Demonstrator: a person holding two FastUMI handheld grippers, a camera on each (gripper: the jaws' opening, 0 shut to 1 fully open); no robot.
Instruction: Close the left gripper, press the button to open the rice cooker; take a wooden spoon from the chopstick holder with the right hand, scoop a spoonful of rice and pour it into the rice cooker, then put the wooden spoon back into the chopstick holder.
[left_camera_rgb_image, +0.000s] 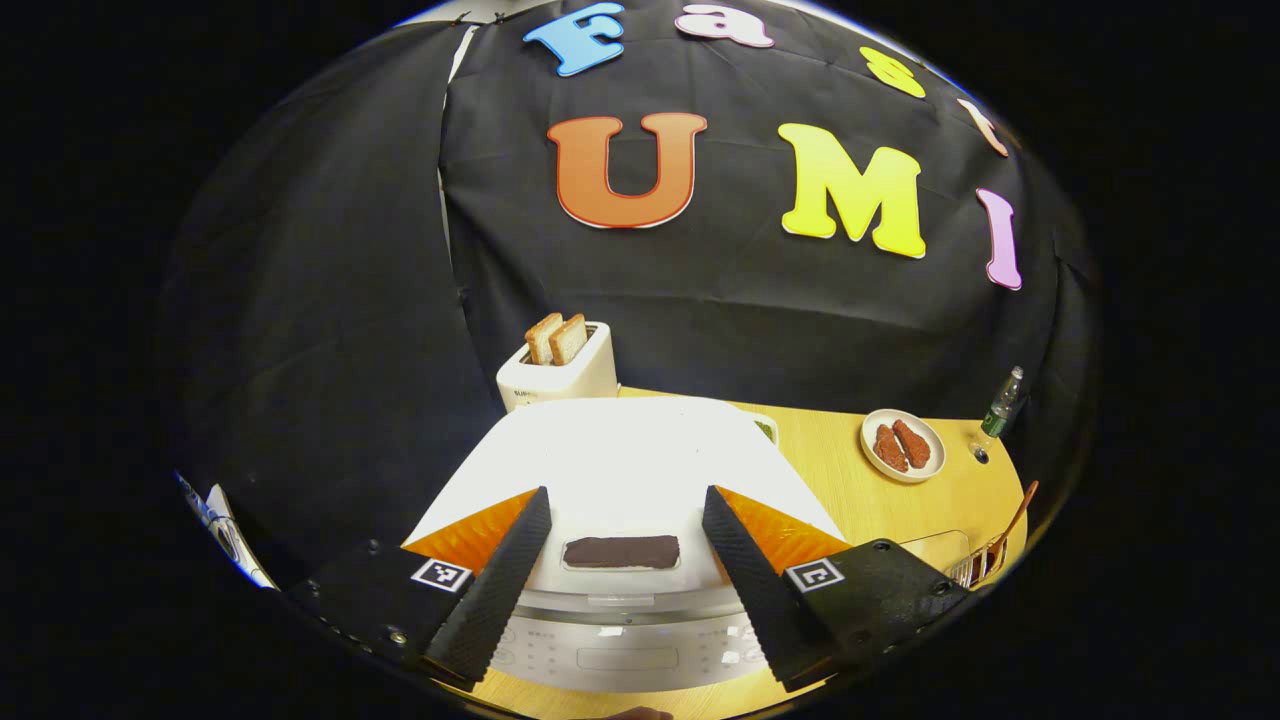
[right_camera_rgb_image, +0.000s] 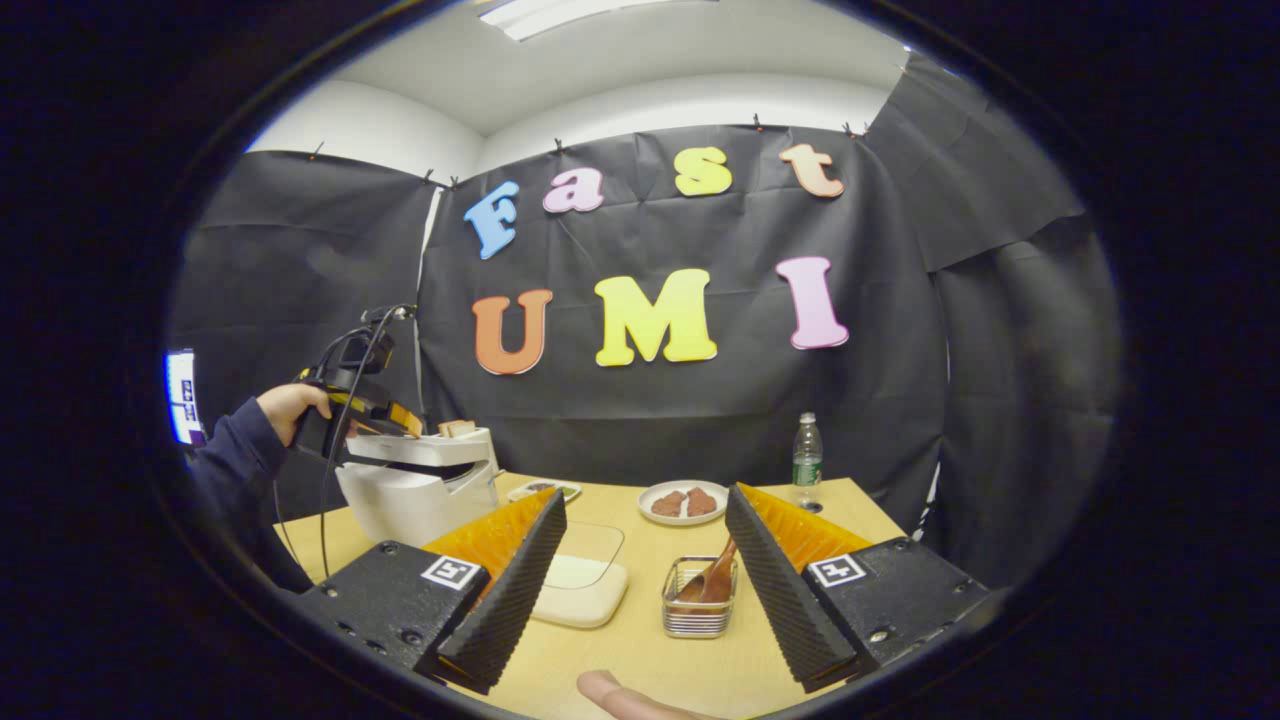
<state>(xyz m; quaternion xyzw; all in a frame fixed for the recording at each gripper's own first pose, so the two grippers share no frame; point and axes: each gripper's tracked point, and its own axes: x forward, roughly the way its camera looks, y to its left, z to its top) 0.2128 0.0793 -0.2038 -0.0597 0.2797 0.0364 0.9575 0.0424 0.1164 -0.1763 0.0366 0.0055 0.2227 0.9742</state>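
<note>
Landmark: rice cooker (left_camera_rgb_image: 625, 500), white, at the left end of the wooden table (left_camera_rgb_image: 850, 480). Behind the cooker stands a white toaster (left_camera_rgb_image: 558, 375) with two bread slices up; to the cooker's right, a small plate of brown food (left_camera_rgb_image: 903, 445) and, beyond it, a water bottle (left_camera_rgb_image: 1002, 402) near the table's far edge. In the right gripper view the cooker's lid sits slightly raised, a dark gap along its front. A clear-lidded container of rice (right_camera_rgb_image: 578, 580) lies just in front-right of the cooker; right of that, the wire chopstick holder (right_camera_rgb_image: 699, 598) carries the wooden spoon (right_camera_rgb_image: 712, 580), bowl down, handle leaning. Left gripper (left_camera_rgb_image: 625, 585) hovers above the cooker's front, fingers spread wide either side of the dark lid button (left_camera_rgb_image: 621, 551), not touching. Right gripper (right_camera_rgb_image: 645, 600) is spread open, well clear of the cooker, with the holder between its fingers farther off.
</note>
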